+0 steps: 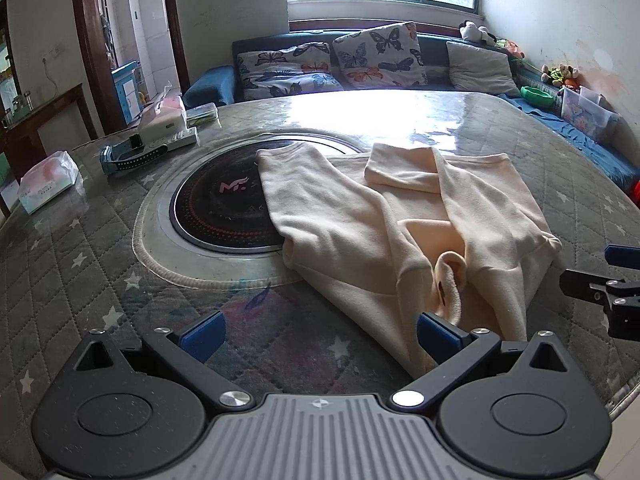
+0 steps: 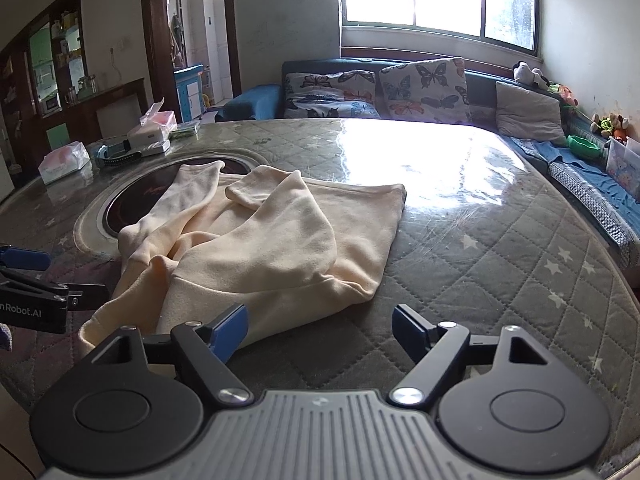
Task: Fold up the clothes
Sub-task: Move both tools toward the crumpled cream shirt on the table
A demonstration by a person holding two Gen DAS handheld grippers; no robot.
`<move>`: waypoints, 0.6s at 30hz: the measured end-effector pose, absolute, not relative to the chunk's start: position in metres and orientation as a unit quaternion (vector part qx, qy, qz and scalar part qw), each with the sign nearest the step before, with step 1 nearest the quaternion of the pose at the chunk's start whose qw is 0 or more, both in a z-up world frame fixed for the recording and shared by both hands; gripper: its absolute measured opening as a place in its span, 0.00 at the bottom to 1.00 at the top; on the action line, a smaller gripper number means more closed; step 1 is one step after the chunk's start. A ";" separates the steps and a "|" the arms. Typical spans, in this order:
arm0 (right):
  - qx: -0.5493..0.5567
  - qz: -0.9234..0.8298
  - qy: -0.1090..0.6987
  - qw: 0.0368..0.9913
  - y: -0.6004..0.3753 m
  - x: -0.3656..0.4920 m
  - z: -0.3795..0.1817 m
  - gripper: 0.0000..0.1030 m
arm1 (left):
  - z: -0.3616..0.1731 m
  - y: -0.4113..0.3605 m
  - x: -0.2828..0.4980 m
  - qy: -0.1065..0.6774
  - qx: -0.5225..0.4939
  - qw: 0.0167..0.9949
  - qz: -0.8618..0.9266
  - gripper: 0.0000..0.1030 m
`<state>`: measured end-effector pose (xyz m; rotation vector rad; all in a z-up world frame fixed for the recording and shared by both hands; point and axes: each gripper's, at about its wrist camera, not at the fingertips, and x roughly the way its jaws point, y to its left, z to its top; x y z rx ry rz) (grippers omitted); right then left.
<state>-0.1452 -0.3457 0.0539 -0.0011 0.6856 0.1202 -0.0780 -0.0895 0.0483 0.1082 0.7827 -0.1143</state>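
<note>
A cream long-sleeved garment (image 1: 360,216) lies on the quilted table, both sleeves folded across its body and its collar toward me. In the right wrist view the same cream garment (image 2: 280,240) spreads out ahead. My left gripper (image 1: 320,338) is open just in front of the garment's near hem, with its right finger (image 1: 436,334) at the cloth's edge and nothing between the pads. My right gripper (image 2: 320,334) is open too, over bare table by the garment's near right corner, its left finger (image 2: 228,332) against the hem. Each gripper shows at the edge of the other's view.
A round black hotplate (image 1: 224,208) is set into the table (image 2: 500,280), partly under the garment. Tissue packs (image 1: 48,186), a box (image 1: 164,126) and a watch (image 1: 128,158) sit at the far left. A sofa with butterfly cushions (image 1: 376,56) stands behind.
</note>
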 end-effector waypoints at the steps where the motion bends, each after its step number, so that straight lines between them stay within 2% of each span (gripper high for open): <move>1: 0.000 0.060 0.337 0.939 -0.346 -0.145 0.054 0.79 | 0.048 -0.090 -0.078 0.381 0.053 0.921 -0.056 1.00; 18: -0.017 0.075 0.335 0.939 -0.338 -0.142 0.058 0.76 | 0.049 -0.093 -0.075 0.388 0.052 0.918 -0.059 1.00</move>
